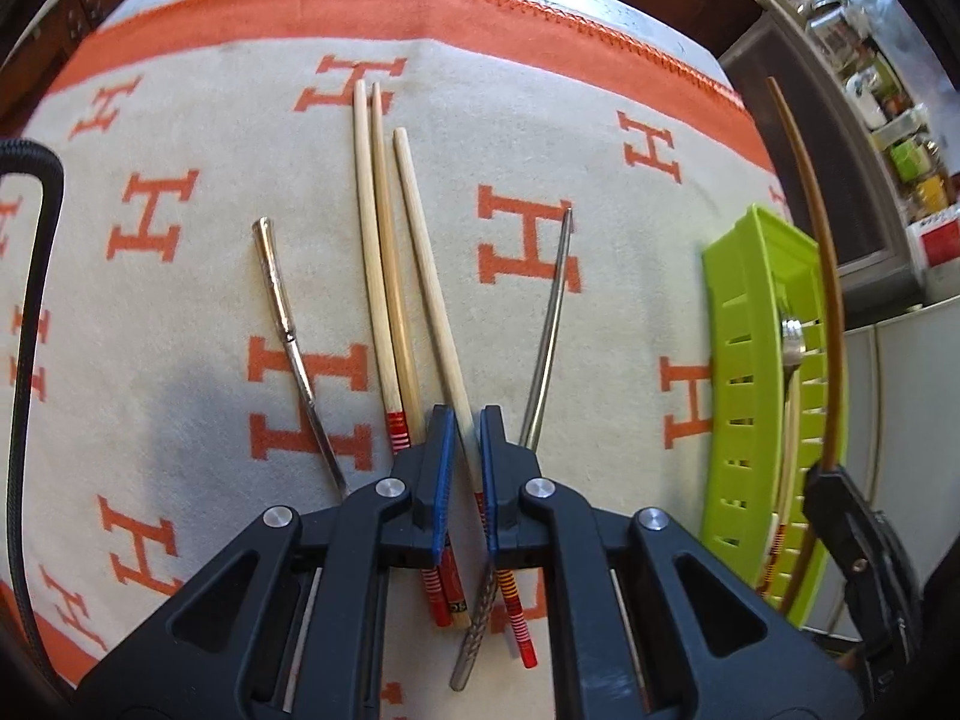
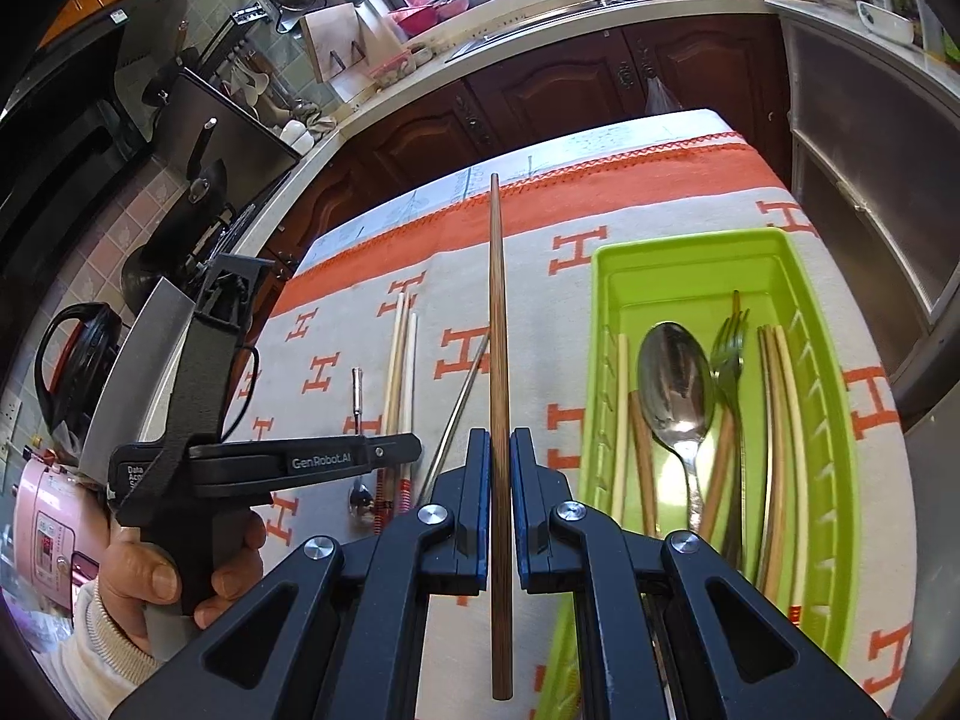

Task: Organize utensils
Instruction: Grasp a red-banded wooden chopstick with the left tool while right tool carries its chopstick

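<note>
My left gripper (image 1: 463, 420) points down at the cloth, shut on a light wooden chopstick (image 1: 420, 228) with a red-and-yellow banded end. Two more light chopsticks (image 1: 378, 240) lie just left of it. A metal spoon handle (image 1: 288, 324) lies further left, and a thin metal chopstick (image 1: 552, 300) lies to the right. My right gripper (image 2: 499, 438) is shut on a dark brown chopstick (image 2: 497, 300), held above the cloth just left of the green tray (image 2: 606, 276). The tray holds a spoon (image 2: 675, 384), a fork (image 2: 729, 348) and several chopsticks.
A cream cloth with orange H marks (image 1: 180, 360) covers the table. The tray's slotted wall (image 1: 744, 360) stands at the right edge. A person's hand (image 2: 156, 582) grips the left gripper's handle. A black cable (image 1: 30, 300) hangs at the left. Dark cabinets (image 2: 570, 90) stand beyond the table.
</note>
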Demonstrator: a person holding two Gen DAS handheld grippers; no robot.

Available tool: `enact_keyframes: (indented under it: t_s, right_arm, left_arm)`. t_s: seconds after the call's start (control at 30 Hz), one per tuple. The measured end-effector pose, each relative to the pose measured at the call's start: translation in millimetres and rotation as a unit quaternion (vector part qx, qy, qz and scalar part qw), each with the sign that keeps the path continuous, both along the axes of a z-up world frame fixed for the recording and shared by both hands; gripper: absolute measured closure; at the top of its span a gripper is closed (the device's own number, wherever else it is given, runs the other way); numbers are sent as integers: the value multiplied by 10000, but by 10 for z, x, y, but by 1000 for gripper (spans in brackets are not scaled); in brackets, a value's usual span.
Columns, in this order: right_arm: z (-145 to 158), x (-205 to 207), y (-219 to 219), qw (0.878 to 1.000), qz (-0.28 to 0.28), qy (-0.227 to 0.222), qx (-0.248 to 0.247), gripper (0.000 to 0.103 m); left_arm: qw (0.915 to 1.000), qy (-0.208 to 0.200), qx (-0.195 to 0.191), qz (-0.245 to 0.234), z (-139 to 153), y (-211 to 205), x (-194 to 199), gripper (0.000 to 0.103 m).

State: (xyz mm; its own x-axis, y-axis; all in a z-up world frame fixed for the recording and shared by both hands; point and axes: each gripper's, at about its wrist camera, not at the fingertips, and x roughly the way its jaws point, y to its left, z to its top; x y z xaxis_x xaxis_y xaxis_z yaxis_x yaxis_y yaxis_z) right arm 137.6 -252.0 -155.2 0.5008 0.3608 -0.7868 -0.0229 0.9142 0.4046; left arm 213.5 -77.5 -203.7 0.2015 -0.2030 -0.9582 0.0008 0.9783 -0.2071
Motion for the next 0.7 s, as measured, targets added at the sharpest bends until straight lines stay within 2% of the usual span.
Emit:
enact_keyframes:
  t_s: [0.17,0.27,0.47,0.7]
  right_arm:
    - [30,-99,-144,9998,-160,3,90,97]
    - [73,-172,-276,9995,-284,-39,155,97]
    - [172,-359,-579,9985,-524,-88,127,97]
    - [41,-566,-994,9956,-903,204,-118,97]
  left_arm:
    - [9987,-292,422,-19,3,-129,-22,96]
    - [9984,-398,408,39,-1,-137,-38,100]
    - [9986,-487,-24,180,186,-46,-176,100]
    - [9946,-499,-863,-273,611,-328,-437,100]
